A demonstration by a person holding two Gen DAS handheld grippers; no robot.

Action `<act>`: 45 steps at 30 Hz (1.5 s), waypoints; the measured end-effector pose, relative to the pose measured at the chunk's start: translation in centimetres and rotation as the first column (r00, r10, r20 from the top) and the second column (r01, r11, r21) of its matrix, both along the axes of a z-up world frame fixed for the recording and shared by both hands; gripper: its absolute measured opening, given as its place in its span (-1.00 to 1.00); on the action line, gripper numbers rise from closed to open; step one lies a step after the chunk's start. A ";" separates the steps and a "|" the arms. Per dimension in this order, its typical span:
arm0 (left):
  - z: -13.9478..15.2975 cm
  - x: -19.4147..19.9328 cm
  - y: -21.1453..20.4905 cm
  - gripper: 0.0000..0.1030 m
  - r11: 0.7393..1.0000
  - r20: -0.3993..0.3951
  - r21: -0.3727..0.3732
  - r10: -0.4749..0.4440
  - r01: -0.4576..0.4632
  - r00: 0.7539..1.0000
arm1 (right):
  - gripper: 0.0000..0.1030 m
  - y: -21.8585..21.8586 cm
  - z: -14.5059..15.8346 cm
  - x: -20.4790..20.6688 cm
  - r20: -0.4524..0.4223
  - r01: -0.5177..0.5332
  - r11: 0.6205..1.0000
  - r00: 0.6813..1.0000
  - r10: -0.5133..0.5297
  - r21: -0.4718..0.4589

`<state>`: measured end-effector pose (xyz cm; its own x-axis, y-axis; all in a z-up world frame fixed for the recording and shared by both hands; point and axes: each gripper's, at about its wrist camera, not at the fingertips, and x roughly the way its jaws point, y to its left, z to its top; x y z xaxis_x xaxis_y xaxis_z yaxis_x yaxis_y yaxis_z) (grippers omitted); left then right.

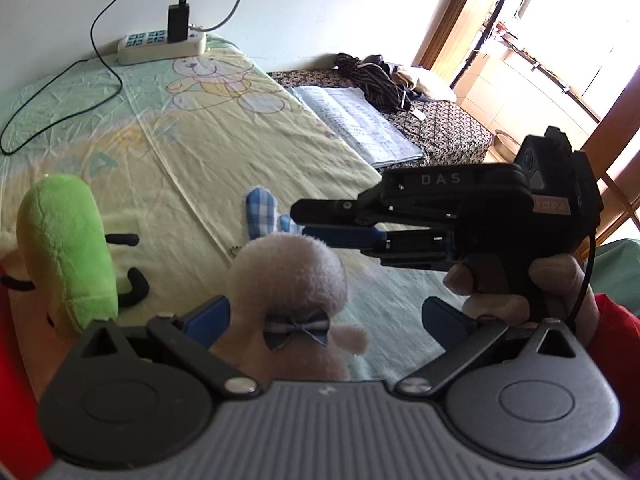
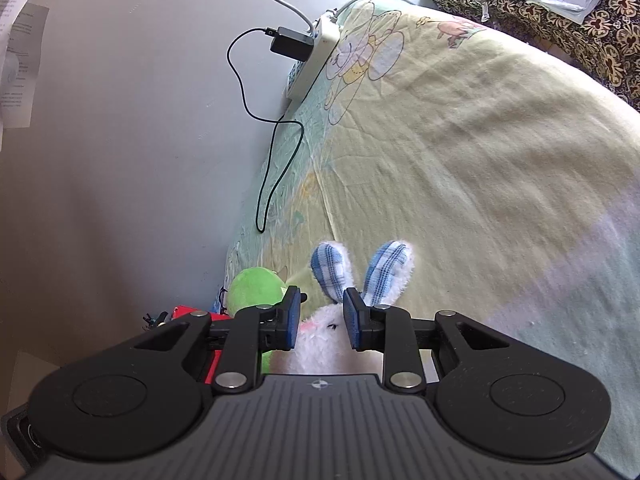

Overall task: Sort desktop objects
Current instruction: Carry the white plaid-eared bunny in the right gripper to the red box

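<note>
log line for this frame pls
left gripper: open around white bunny plush | right gripper: open at bunny head | green plush: beside

A bed spread with a pale yellow-green cartoon bear sheet (image 1: 208, 148) carries everything. At its far edge by the wall lies a white power strip (image 1: 160, 46) with a black charger plugged in, its black cable (image 1: 60, 80) looping over the sheet. Nearer sit a white plush rabbit (image 1: 288, 276) and a green plush toy (image 1: 66, 248).
</note>
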<state>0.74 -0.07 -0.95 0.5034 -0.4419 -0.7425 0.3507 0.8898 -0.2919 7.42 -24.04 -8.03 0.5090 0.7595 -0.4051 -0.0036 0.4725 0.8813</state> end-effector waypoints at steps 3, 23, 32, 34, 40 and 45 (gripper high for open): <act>-0.4 0.9 0.7 0.97 0.999 -0.027 -0.014 0.038 -0.038 0.999 | -0.44 -0.2 -0.2 -0.3 -0.008 -0.002 1.000 1.000 0.001 -0.012; -3.4 4.6 1.5 0.58 0.994 -0.178 -0.084 0.058 -0.074 0.982 | 0.17 0.0 -0.9 -1.3 -0.057 -0.047 0.999 0.997 0.047 -0.001; -3.6 4.1 2.0 0.57 0.995 -0.178 -0.070 0.061 -0.075 0.982 | 0.35 -0.2 -0.7 -1.9 -0.059 -0.085 0.996 0.994 0.087 0.038; -3.6 4.0 2.1 0.57 0.995 -0.176 -0.069 0.062 -0.076 0.982 | 0.32 0.3 -0.6 -2.0 -0.055 -0.109 0.994 0.992 0.110 0.014; -4.0 3.8 1.7 0.51 0.996 -0.183 -0.053 0.055 -0.066 0.982 | 0.28 1.4 -1.3 -2.0 -0.077 -0.097 0.995 0.992 0.099 0.030; -3.6 3.2 1.7 0.50 0.996 -0.178 -0.053 0.055 -0.065 0.983 | 0.14 1.5 -0.7 -2.2 -0.070 -0.112 0.993 0.991 0.114 0.018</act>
